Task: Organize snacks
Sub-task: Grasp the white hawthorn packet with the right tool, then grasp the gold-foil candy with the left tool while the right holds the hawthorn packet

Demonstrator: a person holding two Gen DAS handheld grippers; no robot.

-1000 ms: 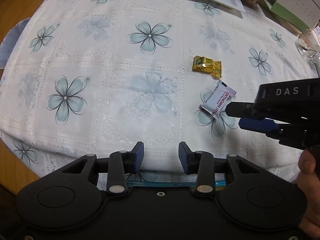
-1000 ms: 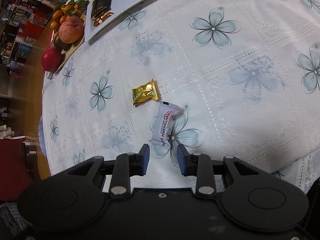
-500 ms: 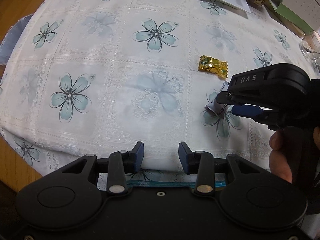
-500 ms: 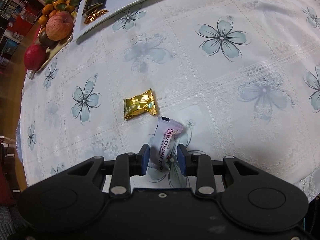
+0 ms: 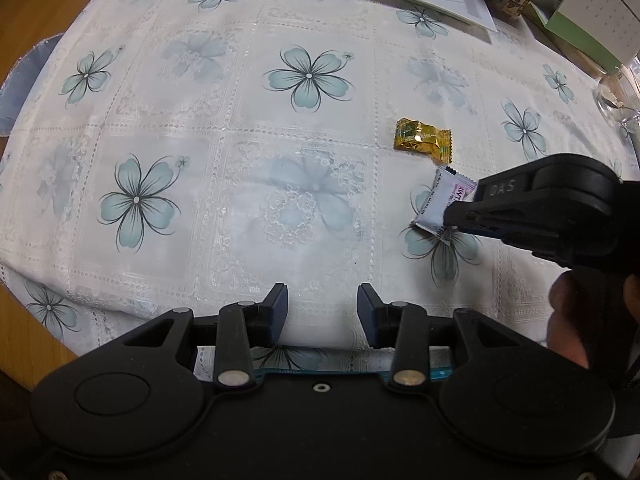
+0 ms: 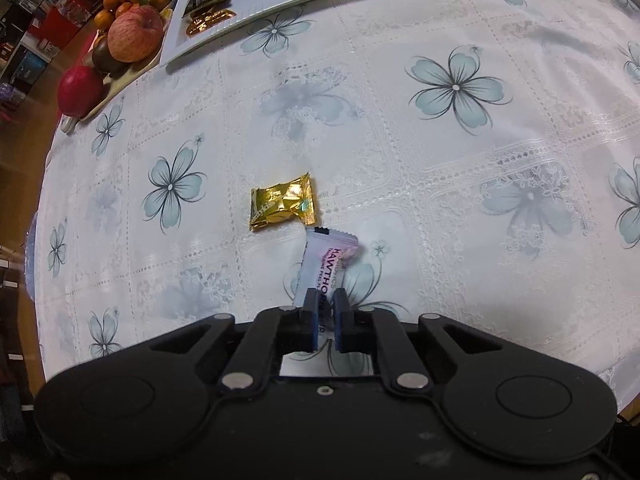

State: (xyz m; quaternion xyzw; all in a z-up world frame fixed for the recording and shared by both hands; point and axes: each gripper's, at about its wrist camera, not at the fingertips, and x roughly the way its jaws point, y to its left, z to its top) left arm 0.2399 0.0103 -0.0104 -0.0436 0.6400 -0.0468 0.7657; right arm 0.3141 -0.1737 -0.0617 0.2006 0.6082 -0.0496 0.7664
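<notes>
Right gripper just clamped shut on the hawthorn strip packet, so it's ready to lift; left gripper hangs spread, gold candy untouched.

The right gripper, whose blue-padded fingers stood wide apart short of the white hawthorn-strip snack packet a second ago, has moved forward and closed its jaws onto the packet's near end. In the left wrist view, the packet now tilts, its far end raised slightly off the white floral tablecloth.
</notes>
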